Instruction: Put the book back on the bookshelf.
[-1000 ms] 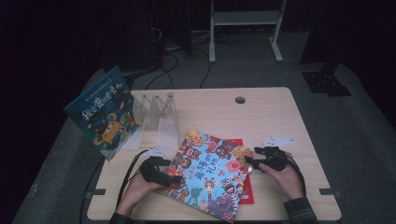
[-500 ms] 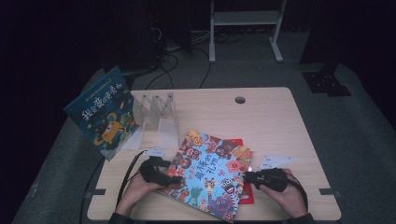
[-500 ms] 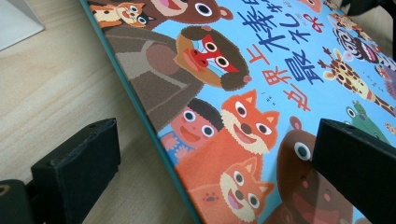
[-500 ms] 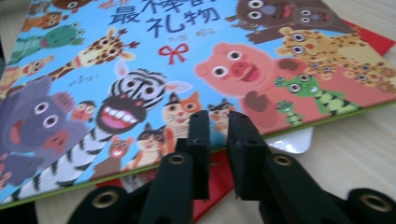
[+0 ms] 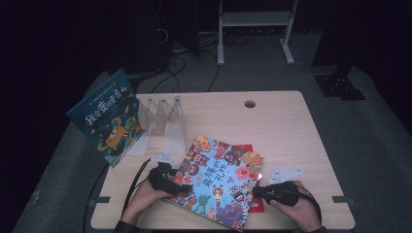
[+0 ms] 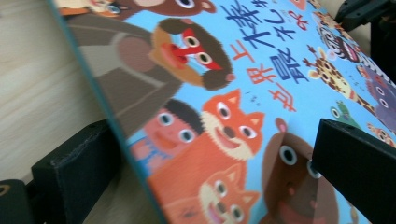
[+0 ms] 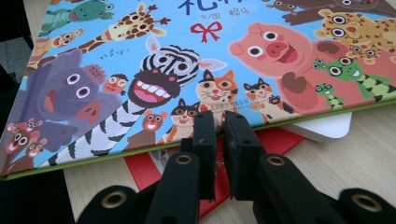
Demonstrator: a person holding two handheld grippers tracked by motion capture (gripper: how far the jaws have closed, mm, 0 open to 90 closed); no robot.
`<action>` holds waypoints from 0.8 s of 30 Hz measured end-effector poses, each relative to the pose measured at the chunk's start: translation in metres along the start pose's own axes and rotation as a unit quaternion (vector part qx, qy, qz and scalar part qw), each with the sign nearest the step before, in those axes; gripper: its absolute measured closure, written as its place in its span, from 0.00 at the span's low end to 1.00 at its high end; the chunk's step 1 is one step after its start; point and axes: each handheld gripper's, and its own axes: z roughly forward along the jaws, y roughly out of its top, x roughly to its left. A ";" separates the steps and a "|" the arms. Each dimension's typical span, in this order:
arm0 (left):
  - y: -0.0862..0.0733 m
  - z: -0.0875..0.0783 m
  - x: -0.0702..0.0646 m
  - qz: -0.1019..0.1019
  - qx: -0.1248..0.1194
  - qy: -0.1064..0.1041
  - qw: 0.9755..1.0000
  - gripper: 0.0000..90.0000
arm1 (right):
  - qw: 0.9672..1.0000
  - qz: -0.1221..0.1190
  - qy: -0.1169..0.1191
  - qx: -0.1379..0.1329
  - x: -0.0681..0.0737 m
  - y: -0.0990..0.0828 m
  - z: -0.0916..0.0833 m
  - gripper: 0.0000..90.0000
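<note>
A picture book with cartoon animals on a blue cover (image 5: 218, 182) lies slanted at the table's front middle, on top of a red book (image 5: 245, 148). My left gripper (image 5: 177, 187) is at its left edge. In the left gripper view it (image 6: 210, 149) is open, with one jaw under the book's edge (image 6: 140, 154) and the other over the cover. My right gripper (image 5: 260, 191) is at the book's right front edge. Its jaws (image 7: 219, 116) are shut, with their tips at the green edge of the book (image 7: 140, 154) and nothing between them.
A blue book (image 5: 104, 116) leans against a clear divider stand (image 5: 163, 119) at the table's left back. The red book (image 7: 275, 140) and a white rounded corner (image 7: 322, 128) stick out under the animal book. The wooden table (image 5: 282, 131) has a cable hole (image 5: 249, 104).
My right gripper has come toward the table's front edge, down to the book's right front edge. My left gripper has stayed at the book's left edge.
</note>
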 end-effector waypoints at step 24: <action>0.037 -0.026 0.006 -0.021 -0.022 0.008 1.000 0.39 | 1.000 0.005 0.015 -0.005 -0.001 0.001 0.008 0.94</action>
